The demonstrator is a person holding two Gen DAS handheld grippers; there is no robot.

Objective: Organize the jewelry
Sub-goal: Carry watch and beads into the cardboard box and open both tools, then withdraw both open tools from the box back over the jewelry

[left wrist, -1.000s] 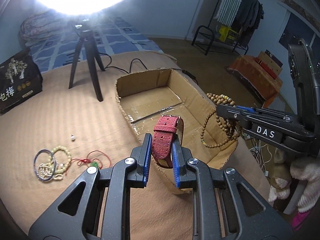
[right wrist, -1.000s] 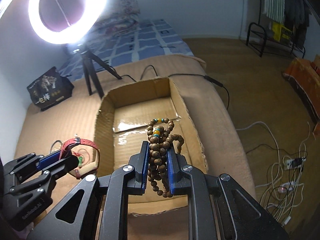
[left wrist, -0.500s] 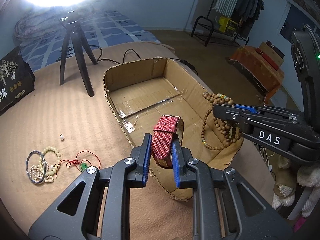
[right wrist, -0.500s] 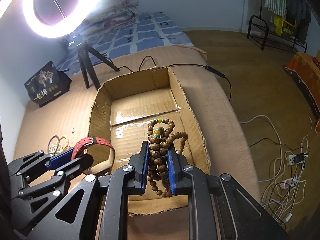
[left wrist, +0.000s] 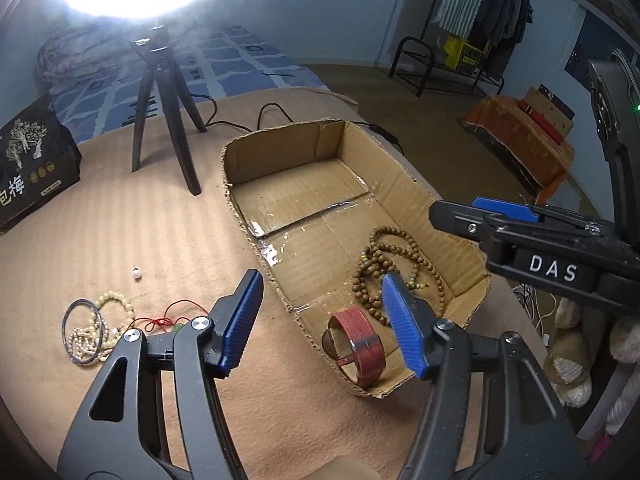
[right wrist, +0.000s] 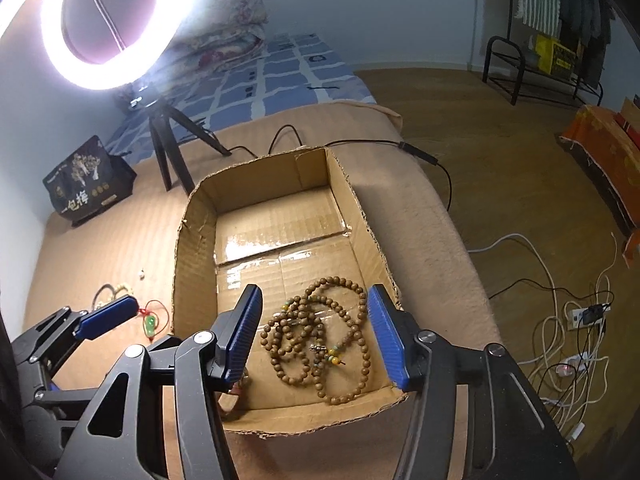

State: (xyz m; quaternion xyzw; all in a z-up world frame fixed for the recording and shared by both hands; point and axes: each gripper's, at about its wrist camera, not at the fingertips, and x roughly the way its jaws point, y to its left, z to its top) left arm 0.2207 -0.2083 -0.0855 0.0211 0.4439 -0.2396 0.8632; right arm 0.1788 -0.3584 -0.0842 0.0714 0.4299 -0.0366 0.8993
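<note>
Two hand-held grippers hang over a cardboard box [left wrist: 404,184] on a tan-covered bed. Nearest the lens, the left gripper [left wrist: 324,320] stands with its blue pads spread apart, its jaws having just been opening, and nothing is pressed between them. The red fabric watch [left wrist: 360,342] lies on its side in the near corner of the box floor, below the gap and closer to the right-hand pad, clear of both. The right gripper [right wrist: 314,330] likewise shows its jaws parted after just opening. The string of brown wooden beads [right wrist: 320,340] lies in loose coils on the cardboard beneath and between its pads, touching neither. In the left wrist view the beads sit just beyond the watch, toward the box's right wall.

Outside the box, on the bedcover [left wrist: 100,240] to its left, a small heap of jewelry waits: a dark bangle [left wrist: 82,330] overlapping pale bead bracelets [left wrist: 108,320], with a red cord necklace [left wrist: 168,318] with a green pendant beside them, and a lone pearl [left wrist: 137,274] a little farther off. Beyond, a black tripod [left wrist: 168,120] carries a glaring ring light [right wrist: 108,20], and a black printed bag [left wrist: 30,168] stands at the far left.
</note>
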